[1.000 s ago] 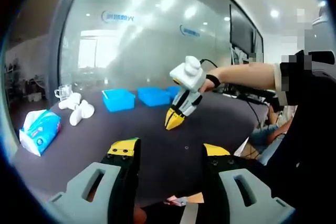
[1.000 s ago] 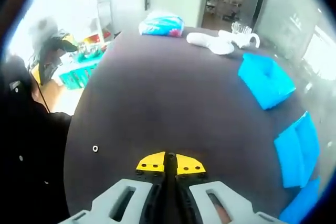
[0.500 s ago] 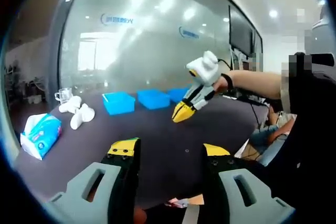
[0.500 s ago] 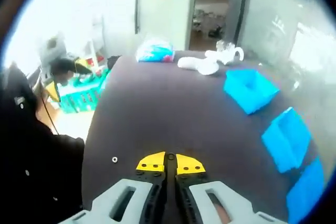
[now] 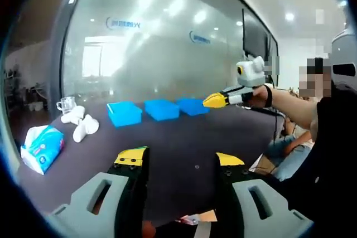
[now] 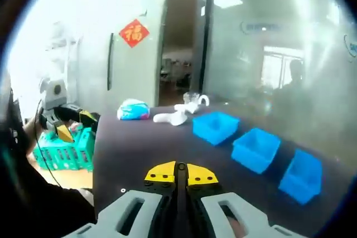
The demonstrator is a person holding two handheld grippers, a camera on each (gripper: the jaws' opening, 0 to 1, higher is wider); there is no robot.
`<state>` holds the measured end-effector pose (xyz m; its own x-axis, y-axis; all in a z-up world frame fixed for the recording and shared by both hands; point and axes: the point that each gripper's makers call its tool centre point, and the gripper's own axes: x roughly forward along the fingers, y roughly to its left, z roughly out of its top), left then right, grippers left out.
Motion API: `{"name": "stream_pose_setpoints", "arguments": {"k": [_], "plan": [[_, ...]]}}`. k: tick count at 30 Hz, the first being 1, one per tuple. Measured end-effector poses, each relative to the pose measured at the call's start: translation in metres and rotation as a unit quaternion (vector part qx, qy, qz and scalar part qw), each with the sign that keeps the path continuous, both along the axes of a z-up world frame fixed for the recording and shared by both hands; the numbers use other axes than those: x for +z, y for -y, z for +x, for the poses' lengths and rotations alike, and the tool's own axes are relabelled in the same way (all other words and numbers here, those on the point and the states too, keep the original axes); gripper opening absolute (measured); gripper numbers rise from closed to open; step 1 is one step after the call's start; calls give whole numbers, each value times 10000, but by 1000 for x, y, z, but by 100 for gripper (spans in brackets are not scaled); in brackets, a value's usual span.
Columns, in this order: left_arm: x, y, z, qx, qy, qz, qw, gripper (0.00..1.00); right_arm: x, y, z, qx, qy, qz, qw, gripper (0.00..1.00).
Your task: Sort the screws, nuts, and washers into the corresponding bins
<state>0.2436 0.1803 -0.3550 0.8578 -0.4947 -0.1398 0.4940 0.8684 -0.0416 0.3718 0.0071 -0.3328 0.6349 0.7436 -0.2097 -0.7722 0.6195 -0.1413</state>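
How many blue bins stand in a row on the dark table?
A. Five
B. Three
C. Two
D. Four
B: the right gripper view shows three open blue bins on the dark table, a first bin, a second bin and a third bin, and the left gripper view shows the same three side by side.
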Motion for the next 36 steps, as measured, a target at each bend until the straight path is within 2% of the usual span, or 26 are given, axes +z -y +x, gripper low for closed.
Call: {"name": "stream_pose_setpoints", "arguments": {"k": [2, 4, 9, 12, 15, 24, 27, 36], "plan": [[2, 0, 1, 9, 12, 13, 10000, 44, 3, 7, -2, -145, 108, 82, 9998, 2], [4, 1, 2, 11, 32, 33, 10000, 44, 12, 16, -4, -383, 163, 465, 9980, 2], [8, 4, 2, -14, 79, 93, 9999, 44, 26, 36, -1, -866, 290, 1034, 9904, 2], [9, 7, 2, -47, 81, 114, 9999, 44, 30, 42, 4, -948, 287, 1188, 9880, 2], [9, 9, 1, -76, 82, 145, 9998, 44, 32, 44, 11, -1038, 276, 1223, 9867, 2], [8, 8, -1, -53, 75, 134, 9999, 44, 39, 37, 58, -1171, 283, 1261, 9847, 2], [8, 5, -1, -17, 76, 128, 9999, 44, 40, 33, 77, -1219, 344, 1144, 9853, 2], [3, 1, -2, 48, 28, 100, 9999, 44, 35, 28, 137, -1515, 279, 977, 9832, 2]]}}
